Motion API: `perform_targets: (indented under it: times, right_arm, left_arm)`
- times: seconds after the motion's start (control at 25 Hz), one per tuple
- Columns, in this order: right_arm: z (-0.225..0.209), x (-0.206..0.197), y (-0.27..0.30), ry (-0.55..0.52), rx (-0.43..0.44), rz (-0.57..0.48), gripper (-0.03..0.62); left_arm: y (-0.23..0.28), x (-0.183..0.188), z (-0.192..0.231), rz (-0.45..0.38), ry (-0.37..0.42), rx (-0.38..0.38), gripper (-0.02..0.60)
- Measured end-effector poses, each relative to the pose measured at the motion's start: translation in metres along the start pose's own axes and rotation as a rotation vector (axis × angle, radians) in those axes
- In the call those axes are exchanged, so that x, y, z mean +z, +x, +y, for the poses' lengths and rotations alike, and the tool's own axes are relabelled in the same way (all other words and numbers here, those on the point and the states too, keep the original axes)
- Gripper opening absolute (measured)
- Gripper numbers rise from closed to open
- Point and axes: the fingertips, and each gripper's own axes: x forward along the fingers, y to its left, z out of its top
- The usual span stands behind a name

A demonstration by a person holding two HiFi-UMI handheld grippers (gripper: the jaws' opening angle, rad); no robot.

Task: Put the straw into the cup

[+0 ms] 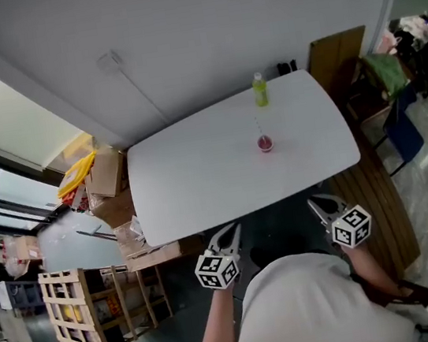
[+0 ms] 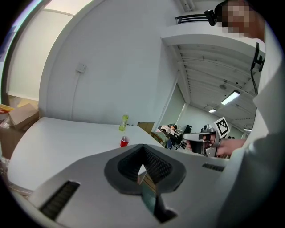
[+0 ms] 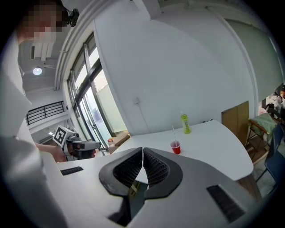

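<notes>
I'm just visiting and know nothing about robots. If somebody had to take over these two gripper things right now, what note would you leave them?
Left gripper: jaws shut, nothing in them, held by the person's body short of the table.
Right gripper: the same, shut and empty.
Things: the red cup stands on the table's right half; a green bottle stands beyond it near the far edge.
Done: the straw appears to stand in the cup already.
Left: probably nothing; perhaps check that the straw sits well.
</notes>
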Motion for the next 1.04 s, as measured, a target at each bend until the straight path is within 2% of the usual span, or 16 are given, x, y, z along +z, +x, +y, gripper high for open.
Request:
perform_targets:
  times: [0.32, 1.04]
  right_arm:
    - [0.006, 0.004, 0.002, -0.006, -0.044, -0.013, 0.035]
    - [0.015, 0.006, 0.007, -0.009, -0.051, -0.008, 0.035]
  left_arm:
    - [-0.009, 0.001, 0.003, 0.004, 0.005, -0.043, 0.002]
    - [-0.004, 0.008, 0.007, -0.008, -0.003, -0.085, 0.002]
